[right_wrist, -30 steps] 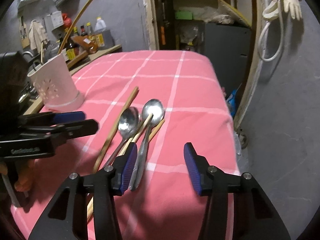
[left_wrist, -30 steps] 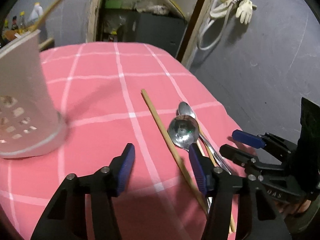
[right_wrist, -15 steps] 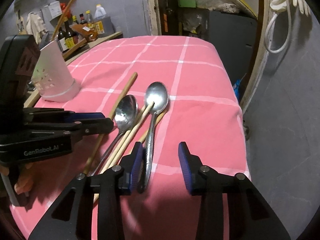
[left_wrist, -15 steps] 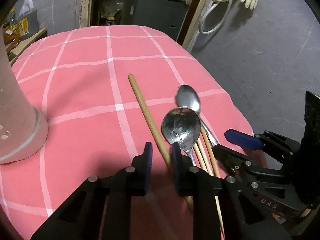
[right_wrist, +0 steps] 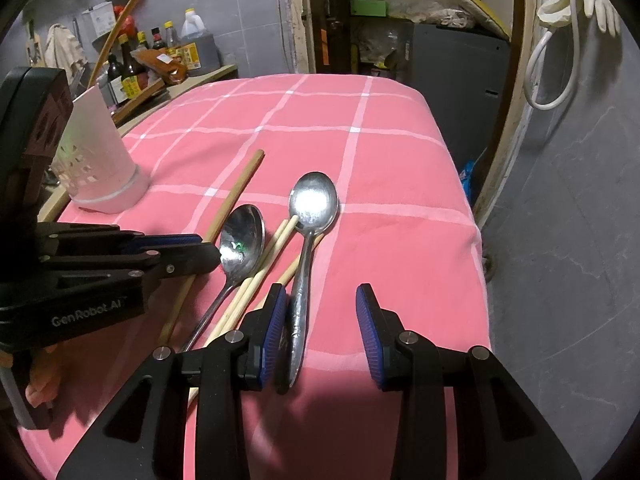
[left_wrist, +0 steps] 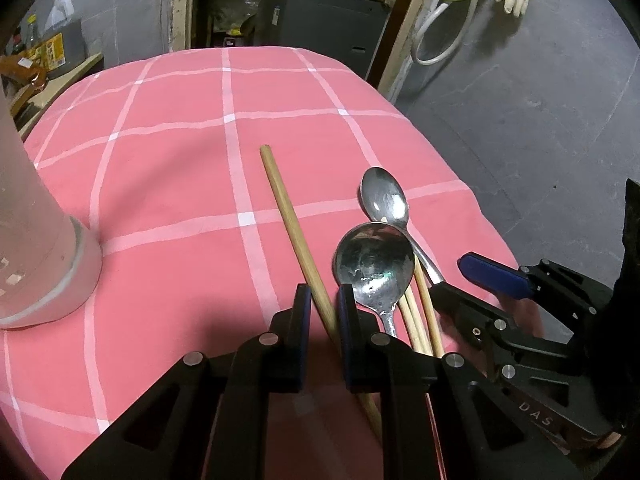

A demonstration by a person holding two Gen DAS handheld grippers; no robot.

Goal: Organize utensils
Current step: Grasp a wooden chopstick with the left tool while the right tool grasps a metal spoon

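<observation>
- Chopstick (left_wrist: 294, 232), thick wooden one, lay on pink checked tablecloth (left_wrist: 168, 184); long axis ran 11-to-5 o'clock in left wrist view, far tip at 11.
- Left gripper (left_wrist: 323, 312) had pads clamped on its near part.
- Right gripper (right_wrist: 322, 320) stood part open, gripping nothing; spoon handle (right_wrist: 300, 312) lay by its left pad.
- White holder (right_wrist: 100, 160) sat at 10 o'clock.

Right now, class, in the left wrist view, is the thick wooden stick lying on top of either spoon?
No. The thick wooden stick lies on the pink cloth, apart from both spoons.
</observation>
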